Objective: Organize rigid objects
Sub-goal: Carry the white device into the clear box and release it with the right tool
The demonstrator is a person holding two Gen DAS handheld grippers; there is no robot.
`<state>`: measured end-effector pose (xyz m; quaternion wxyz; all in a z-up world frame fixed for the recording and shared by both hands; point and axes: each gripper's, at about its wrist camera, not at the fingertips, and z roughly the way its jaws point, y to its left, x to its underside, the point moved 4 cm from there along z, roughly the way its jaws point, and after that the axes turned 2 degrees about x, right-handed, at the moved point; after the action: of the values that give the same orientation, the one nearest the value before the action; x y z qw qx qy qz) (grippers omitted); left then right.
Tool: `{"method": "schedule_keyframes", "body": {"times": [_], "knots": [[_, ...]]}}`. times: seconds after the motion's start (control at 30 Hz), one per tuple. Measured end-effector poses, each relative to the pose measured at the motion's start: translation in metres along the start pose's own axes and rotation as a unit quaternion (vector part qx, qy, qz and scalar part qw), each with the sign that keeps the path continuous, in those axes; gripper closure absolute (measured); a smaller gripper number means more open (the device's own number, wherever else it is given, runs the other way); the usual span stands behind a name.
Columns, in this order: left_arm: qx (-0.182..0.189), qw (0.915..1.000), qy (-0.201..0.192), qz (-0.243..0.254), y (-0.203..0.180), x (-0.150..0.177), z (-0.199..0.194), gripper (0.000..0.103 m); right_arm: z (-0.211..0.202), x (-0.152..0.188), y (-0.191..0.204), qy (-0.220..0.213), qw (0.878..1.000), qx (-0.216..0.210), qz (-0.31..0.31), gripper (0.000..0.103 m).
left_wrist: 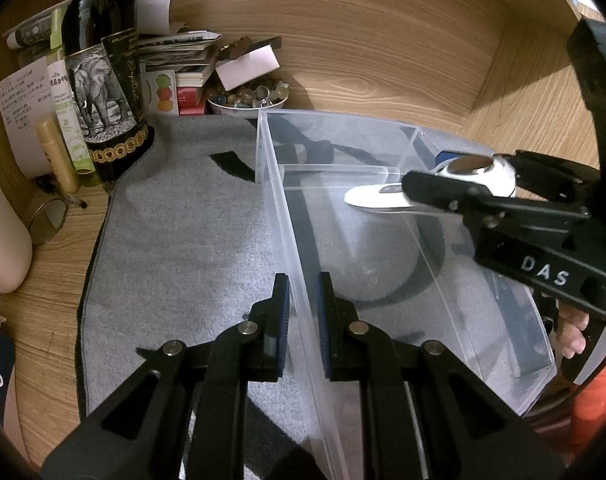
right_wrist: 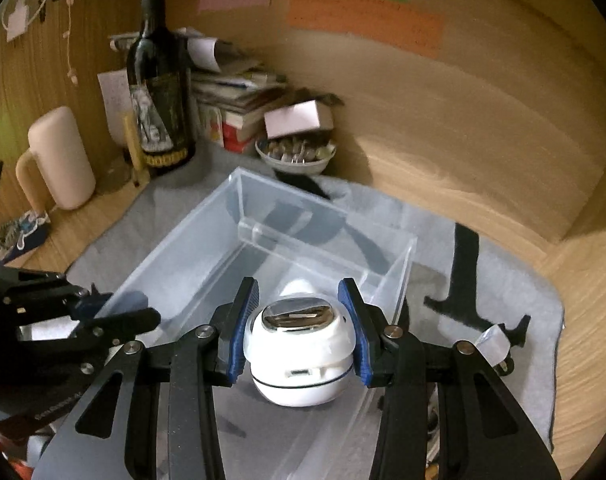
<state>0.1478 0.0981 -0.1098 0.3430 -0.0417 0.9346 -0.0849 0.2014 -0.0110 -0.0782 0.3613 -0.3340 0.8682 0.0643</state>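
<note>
Left gripper (left_wrist: 303,320) clamps the near left wall of the clear bin (left_wrist: 403,248); right gripper (right_wrist: 299,320) grips a white device (right_wrist: 299,360) above the bin's interior.

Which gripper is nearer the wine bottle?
Left. The left gripper, clamped on the clear bin's wall, sits on the side towards the wine bottle; the right gripper holds the white device over the bin, farther off.

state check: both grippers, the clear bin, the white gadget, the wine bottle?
left gripper: shut on the clear bin's side wall.
right gripper: shut on the white gadget, above the bin.
clear bin: upright on the grey mat, empty.
white gadget: held, not yet in the bin.
wine bottle: upright, untouched.
</note>
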Motion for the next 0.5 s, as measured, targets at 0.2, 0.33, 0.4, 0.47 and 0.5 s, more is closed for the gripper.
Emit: {"method": "schedule_keyframes", "body": {"times": [0.2, 0.33, 0.4, 0.47, 0.5], "knots": [[0.000, 1.0000, 0.000, 0.000, 0.000, 0.000, 0.000, 0.089, 0.015, 0.006, 0.006, 0.044, 0.999, -0.011, -0.016, 0.065], [-0.001, 1.0000, 0.000, 0.003, 0.000, -0.001, 0.000, 0.090, 0.023, 0.012, 0.010, 0.072, 0.997, -0.024, -0.022, 0.065], [-0.001, 1.0000, 0.001, 0.003, -0.001, -0.001, 0.000, 0.089, 0.026, 0.015, 0.010, 0.084, 0.996, -0.029, -0.019, 0.065], [-0.002, 1.0000, 0.001, 0.004, 0.000, -0.002, 0.001, 0.089, 0.027, 0.016, 0.009, 0.091, 0.995, -0.032, -0.015, 0.064], [-0.002, 1.0000, 0.001, 0.004, 0.000, -0.002, 0.001, 0.089, 0.027, 0.016, 0.008, 0.090, 0.995, -0.032, -0.014, 0.064]]}}
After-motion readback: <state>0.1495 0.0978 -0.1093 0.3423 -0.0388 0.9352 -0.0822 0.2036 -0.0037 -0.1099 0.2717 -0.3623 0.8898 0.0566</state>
